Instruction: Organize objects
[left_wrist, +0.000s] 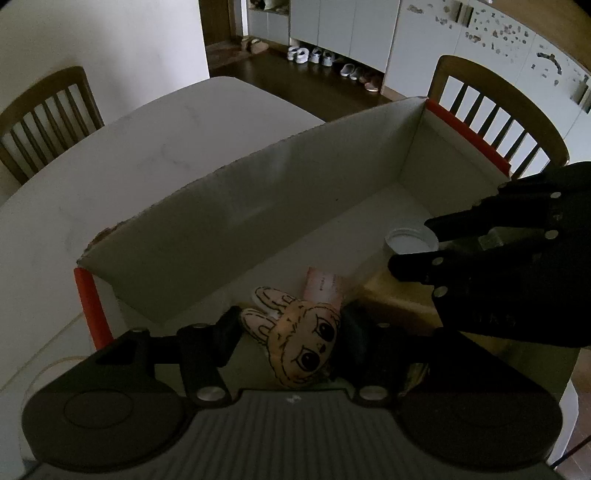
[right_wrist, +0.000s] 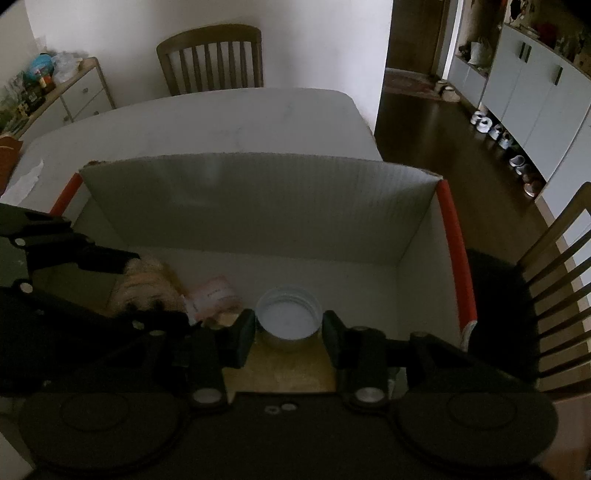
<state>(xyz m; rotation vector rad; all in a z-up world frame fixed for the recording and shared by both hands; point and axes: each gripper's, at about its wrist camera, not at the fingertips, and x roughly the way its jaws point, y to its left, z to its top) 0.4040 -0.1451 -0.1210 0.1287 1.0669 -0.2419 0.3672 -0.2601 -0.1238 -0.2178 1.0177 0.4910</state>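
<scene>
While both grippers hang inside the cardboard box (right_wrist: 258, 206) on the pale surface (right_wrist: 229, 122), the sorting appears well advanced but unfinished. Item one: plush rabbit keyring (left_wrist: 303, 343), between the fingers of the left gripper (left_wrist: 291, 332), which looks closed on it, low over the box floor. Item two: white jar lid (right_wrist: 288, 317), between the fingers of the right gripper (right_wrist: 288, 328), a narrow gap showing on either side; whether the pads press it cannot be told. Item three: pink card packet (right_wrist: 214, 299), lying on the box floor just ahead of the left gripper and to the left of the right one, touched by neither. Item four: tan flat panel (right_wrist: 288, 369), directly beneath the right gripper, nature unclear. Judged status: three articles are inside the box walls, two not yet let go; release and withdrawal remain. View notes: the left wrist camera alone shows the rabbit's printed face and ears; from the right wrist camera only its fuzzy back appears, behind the left gripper. The right wrist camera alone shows the lid's open hollow and the gap beside each finger; the other view gives just its rim.
</scene>
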